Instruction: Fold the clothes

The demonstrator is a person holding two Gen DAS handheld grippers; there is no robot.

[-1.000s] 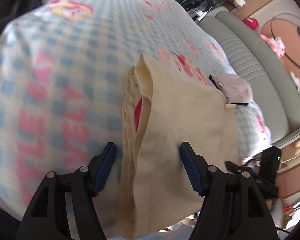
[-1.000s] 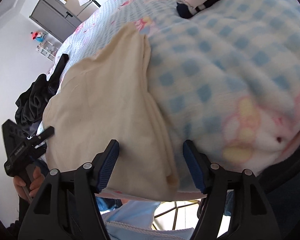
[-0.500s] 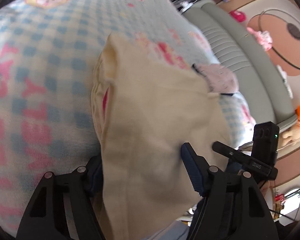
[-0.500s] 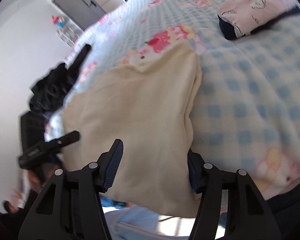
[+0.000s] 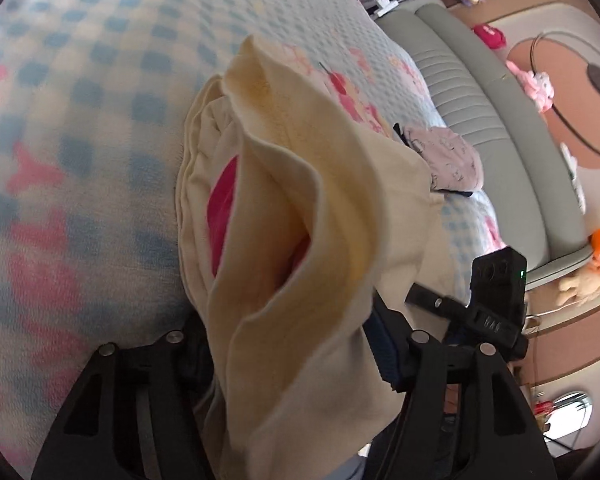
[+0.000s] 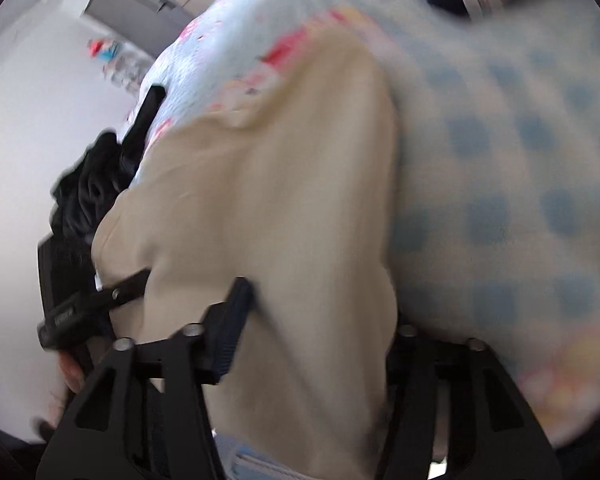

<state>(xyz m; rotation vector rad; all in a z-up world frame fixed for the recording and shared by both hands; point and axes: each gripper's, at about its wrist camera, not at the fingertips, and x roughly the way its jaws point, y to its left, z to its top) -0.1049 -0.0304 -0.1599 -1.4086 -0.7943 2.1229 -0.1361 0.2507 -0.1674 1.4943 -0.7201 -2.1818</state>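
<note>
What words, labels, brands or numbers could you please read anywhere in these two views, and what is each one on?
None can be read with confidence.
Large pink letters on the checked blanket: blurred, unreadable.
White marking on the right gripper body, seen from the left wrist: too small.
Marking on the left gripper body, seen from the right wrist: motion-blurred.
Cream garment: no text visible.

The garment (image 5: pixel 320 208) is pale cream with a bright pink patch inside its opening. The blanket (image 5: pixel 80 120) beneath has a blue-and-white check with pink cartoon prints. At two o'clock a folded cloth (image 5: pixel 448 160) is pale pink, trimmed dark navy. The headboard (image 5: pixel 500 120) is grey-green.
</note>
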